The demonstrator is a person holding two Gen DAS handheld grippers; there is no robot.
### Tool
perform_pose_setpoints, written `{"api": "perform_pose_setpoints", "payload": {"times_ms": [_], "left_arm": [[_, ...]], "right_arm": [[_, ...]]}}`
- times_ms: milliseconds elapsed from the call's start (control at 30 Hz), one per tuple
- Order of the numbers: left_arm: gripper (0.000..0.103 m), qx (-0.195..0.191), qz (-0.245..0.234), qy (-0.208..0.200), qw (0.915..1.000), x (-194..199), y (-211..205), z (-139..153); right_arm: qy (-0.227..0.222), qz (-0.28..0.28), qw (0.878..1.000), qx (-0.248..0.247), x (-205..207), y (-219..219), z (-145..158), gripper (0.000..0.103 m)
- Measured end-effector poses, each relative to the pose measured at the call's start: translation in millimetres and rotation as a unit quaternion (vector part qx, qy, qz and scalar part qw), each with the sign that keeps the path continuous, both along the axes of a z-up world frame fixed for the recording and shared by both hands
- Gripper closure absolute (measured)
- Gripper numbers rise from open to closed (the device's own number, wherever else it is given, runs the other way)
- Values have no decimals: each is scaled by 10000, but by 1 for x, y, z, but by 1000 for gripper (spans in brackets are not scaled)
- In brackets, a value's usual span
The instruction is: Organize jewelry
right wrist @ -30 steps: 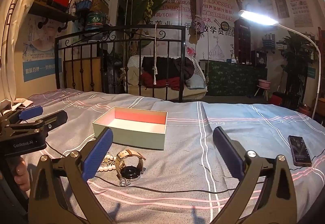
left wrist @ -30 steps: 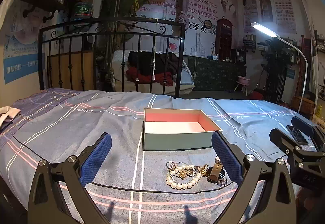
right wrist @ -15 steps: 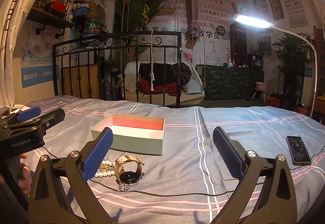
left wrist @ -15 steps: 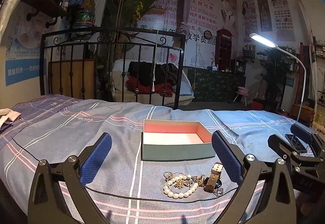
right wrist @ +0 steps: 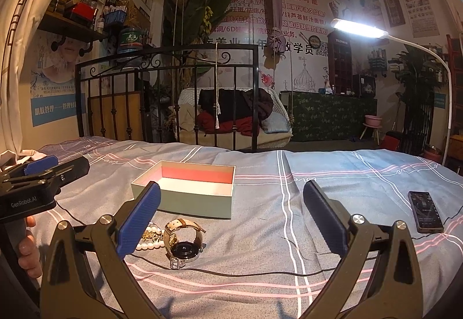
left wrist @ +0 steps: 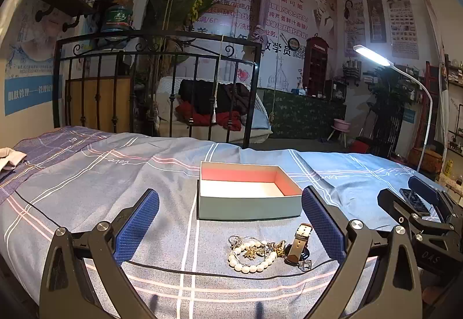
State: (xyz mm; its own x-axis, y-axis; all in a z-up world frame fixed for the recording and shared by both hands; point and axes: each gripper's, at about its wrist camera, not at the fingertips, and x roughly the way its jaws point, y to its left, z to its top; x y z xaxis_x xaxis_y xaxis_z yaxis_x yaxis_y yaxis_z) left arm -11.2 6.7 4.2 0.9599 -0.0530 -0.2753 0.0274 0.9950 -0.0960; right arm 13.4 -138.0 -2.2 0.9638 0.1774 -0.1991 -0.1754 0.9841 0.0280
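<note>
- Left gripper (left wrist: 230, 227): you held its fingers spread, empty, aimed at the jewelry.
- Right gripper (right wrist: 231, 220): likewise spread, empty.
- Pearl bracelet (left wrist: 251, 256), watch (right wrist: 183, 242): heaped on bedspread (left wrist: 115, 174), just before the open box (left wrist: 246, 194), empty for filling.

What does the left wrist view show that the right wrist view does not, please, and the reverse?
Only the left wrist view shows the right hand-held gripper from outside, at its right edge, and the gold pieces inside the pearl bracelet unobstructed. Only the right wrist view shows the watch dial, the whole phone on the bedsheet, and the hand holding the left hand-held gripper. Both show the open box, empty, with the jewelry in front.
</note>
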Motion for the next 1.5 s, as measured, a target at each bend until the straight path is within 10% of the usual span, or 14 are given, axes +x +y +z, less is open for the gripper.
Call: {"api": "perform_pose_setpoints", "payload": {"times_ms": [1500], "left_arm": [[7, -136, -108, 156, 9997, 16, 1, 7]], "right_arm": [[80, 35, 10000, -34, 17, 3, 21, 6]]}}
